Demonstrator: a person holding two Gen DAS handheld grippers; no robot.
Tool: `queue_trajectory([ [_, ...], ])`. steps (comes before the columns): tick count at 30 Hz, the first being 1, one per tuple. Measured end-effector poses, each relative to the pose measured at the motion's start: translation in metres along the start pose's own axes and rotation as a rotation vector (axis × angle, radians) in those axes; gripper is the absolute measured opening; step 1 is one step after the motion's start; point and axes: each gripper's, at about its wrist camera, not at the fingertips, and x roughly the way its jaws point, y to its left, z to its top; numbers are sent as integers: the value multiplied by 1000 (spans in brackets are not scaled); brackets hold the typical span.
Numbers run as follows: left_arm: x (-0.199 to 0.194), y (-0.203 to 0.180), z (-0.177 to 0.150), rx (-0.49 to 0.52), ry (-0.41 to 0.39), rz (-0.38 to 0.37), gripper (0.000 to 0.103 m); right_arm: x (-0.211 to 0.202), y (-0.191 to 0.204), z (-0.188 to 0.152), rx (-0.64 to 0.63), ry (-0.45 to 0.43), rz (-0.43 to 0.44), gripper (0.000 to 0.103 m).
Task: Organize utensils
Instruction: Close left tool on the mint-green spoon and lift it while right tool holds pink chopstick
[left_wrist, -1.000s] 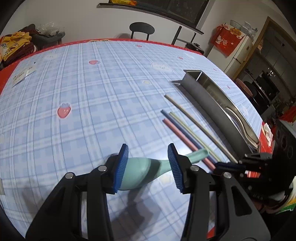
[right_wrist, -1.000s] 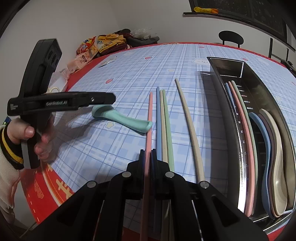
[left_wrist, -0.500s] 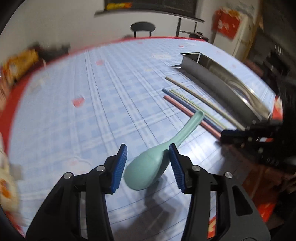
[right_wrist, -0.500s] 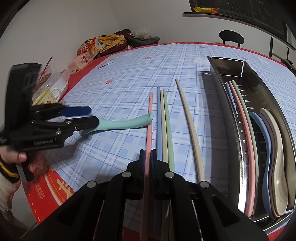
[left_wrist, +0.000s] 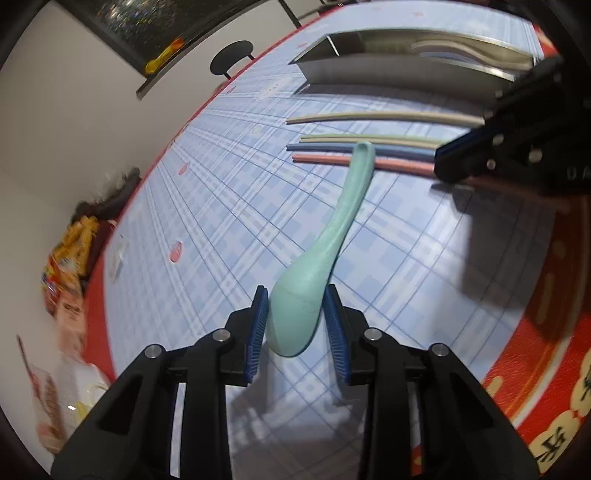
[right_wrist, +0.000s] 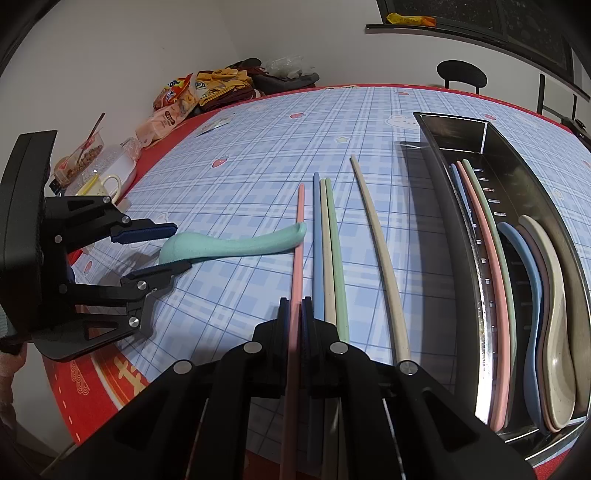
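1. We are mid-pickup: our left tongs (left_wrist: 298, 319) have just been closing and now clamp the bowl of the mint spoon (left_wrist: 325, 240), its handle tip pointing to 12 o'clock over the pink chopstick (right_wrist: 297, 254) on the bench (right_wrist: 240, 155).
2. Our right tongs (right_wrist: 295, 314) are pinched together on that pink chopstick.
3. Next, we judge, both go to the steel tray (right_wrist: 517, 173) at 3 o'clock, laid beside the utensils there.

Left of the tray (right_wrist: 454, 236), you see five chopsticks (right_wrist: 380, 258) lying side by side; the spoon (right_wrist: 236, 245) lies farther left, its handle across the outermost.
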Motion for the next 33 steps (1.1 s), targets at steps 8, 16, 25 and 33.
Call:
queue_trajectory([
  [8,5,8,10,-18,0,4,29,0,0,0,0,0,1,7],
  [16,24,67,-1,-411,-4,-280,11,0,0,0,0,0,1,7],
  [25,28,67,-2,-476,-32,-347,14,0,0,0,0,1,3,7],
  [33,37,76,-16,-642,-73,-428,13,0,3,0,-18,1,-16,7],
])
